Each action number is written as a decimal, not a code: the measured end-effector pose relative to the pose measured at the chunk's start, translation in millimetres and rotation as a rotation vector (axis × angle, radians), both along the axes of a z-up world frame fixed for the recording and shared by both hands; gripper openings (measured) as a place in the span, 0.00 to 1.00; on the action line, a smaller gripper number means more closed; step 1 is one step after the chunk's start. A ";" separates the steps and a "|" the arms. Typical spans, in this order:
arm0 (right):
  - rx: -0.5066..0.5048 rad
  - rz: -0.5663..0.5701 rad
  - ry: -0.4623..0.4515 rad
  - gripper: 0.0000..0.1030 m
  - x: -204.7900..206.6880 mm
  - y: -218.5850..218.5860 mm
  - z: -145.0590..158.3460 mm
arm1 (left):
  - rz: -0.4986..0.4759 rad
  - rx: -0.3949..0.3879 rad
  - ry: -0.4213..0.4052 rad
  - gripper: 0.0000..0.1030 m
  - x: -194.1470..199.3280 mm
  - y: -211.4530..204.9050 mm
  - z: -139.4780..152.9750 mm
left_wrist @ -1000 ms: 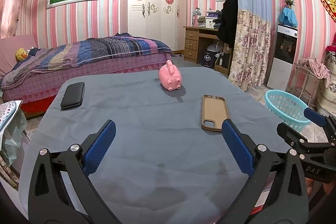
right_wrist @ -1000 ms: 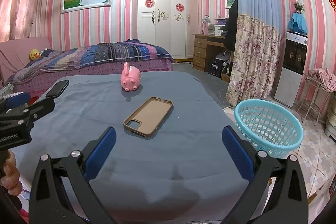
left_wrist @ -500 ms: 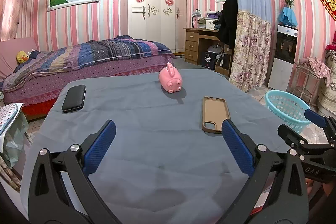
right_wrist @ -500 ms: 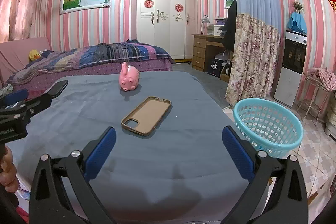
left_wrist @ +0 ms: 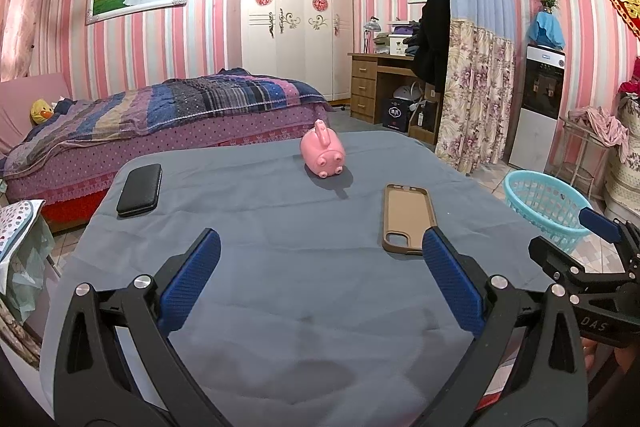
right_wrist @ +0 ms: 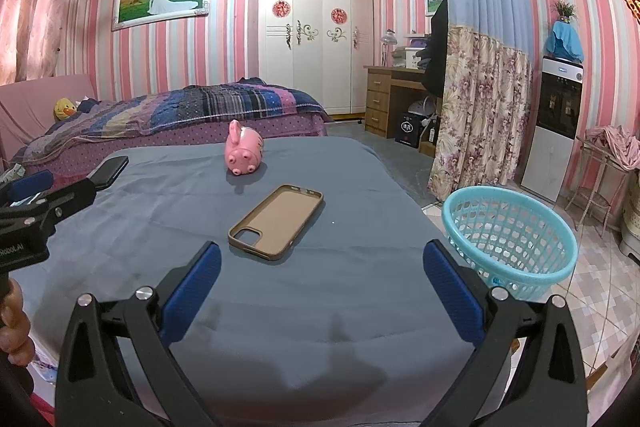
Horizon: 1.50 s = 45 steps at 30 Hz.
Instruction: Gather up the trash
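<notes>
- Both sets of our fingers stand spread wide with nothing between them: the left gripper (left_wrist: 320, 275) and the right gripper (right_wrist: 320, 275) each hover over the near part of the grey-blue table cloth (left_wrist: 280, 307), blue pads (left_wrist: 192, 283) facing inward.
- We see the tan phone case (right_wrist: 277, 222) lying flat, inside up, on the cloth ahead of the right gripper and a little to its left; in the left wrist view the same case (left_wrist: 406, 213) sits just beyond that gripper's right finger.
- We find the pink pig toy (left_wrist: 323, 154) farther back, near the middle of the table's far part, apart from the case.
- We note a black wallet-like pouch (left_wrist: 140, 189) at the far left of the table, well apart from the pig and the case.
- We see a turquoise basket (right_wrist: 510, 235) on the tiled floor just off the table's right edge.
- Our right gripper shows at the right edge of the left wrist view, and our left one at the left edge of the right wrist view.
- Beyond the table we see a bed (left_wrist: 160, 115) and a white wardrobe (left_wrist: 292, 15).
</notes>
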State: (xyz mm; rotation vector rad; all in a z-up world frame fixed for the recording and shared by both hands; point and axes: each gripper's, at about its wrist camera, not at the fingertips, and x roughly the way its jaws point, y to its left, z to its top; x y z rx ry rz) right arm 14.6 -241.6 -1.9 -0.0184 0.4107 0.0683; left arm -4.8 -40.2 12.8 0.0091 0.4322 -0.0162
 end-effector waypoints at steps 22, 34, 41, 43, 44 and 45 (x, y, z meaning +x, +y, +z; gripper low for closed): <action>0.004 -0.002 -0.003 0.96 0.4 -1.7 -2.3 | -0.004 0.008 0.002 0.95 1.9 0.1 1.8; 0.005 -0.003 -0.002 0.96 0.2 -2.4 -2.9 | -0.004 0.014 -0.003 0.95 1.1 0.3 1.7; 0.009 -0.007 0.000 0.96 1.7 -4.5 -3.8 | -0.005 0.015 -0.003 0.95 0.8 0.9 1.3; 0.009 -0.008 0.000 0.96 2.2 -4.5 -3.9 | -0.005 0.014 0.000 0.95 1.4 1.7 1.3; 0.009 -0.010 0.000 0.96 3.0 -4.0 -3.7 | -0.005 0.013 -0.001 0.95 0.9 1.2 0.9; 0.009 -0.011 0.000 0.96 3.5 -4.0 -3.9 | -0.005 0.014 -0.002 0.95 0.9 1.1 0.9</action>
